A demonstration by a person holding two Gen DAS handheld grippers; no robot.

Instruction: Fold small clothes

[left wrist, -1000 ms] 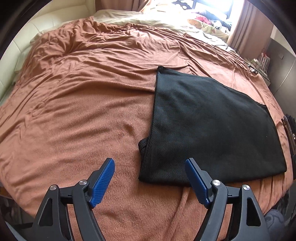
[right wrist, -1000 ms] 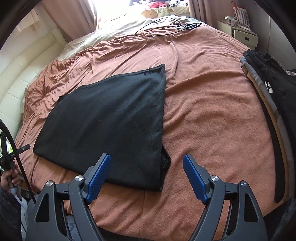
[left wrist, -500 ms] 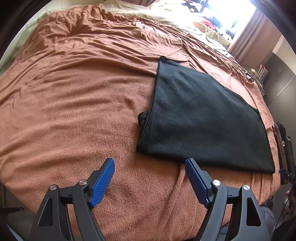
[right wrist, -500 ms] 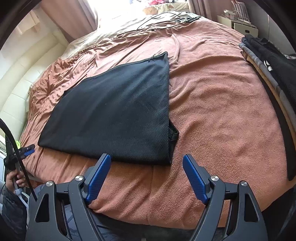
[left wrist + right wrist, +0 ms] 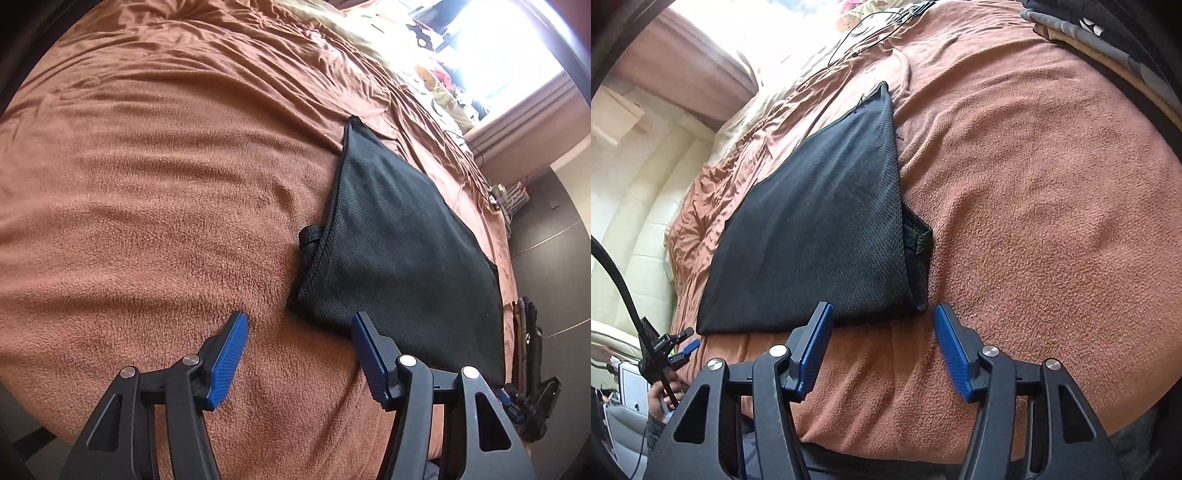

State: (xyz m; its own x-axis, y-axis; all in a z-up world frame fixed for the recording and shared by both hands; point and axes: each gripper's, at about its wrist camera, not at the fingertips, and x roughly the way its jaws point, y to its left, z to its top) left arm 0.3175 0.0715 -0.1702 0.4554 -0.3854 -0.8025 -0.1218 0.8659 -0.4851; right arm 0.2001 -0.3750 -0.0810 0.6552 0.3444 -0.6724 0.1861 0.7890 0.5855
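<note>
Both grippers have dropped lower and closer to the near edge of the garment (image 5: 402, 254) than half a second ago, so it now fills more of each view and its near corners sit just beyond the fingertips.

The garment is a black mesh piece folded flat on the brown blanket (image 5: 147, 192). In the left view it runs from 12 o'clock down to 4 o'clock, with a strap loop poking out of its left edge at about the frame's centre. In the right view the garment (image 5: 820, 229) spreads from 12 to 9 o'clock, and an under-layer with a seam sticks out past its right edge.

The left gripper (image 5: 297, 328) is spread wide and holds nothing; its left pad touches or nearly touches the blanket, its right pad lies at the garment's near hem. The right gripper (image 5: 882, 321) is likewise spread and empty, straddling the garment's near right corner.

Outward, a stack of clothes (image 5: 1108, 40) lies at 1 o'clock in the right view, and a black cable (image 5: 864, 33) trails across the pale sheet (image 5: 768, 92) at 12. Curtains (image 5: 524, 110) hang at 2 o'clock in the left view.
</note>
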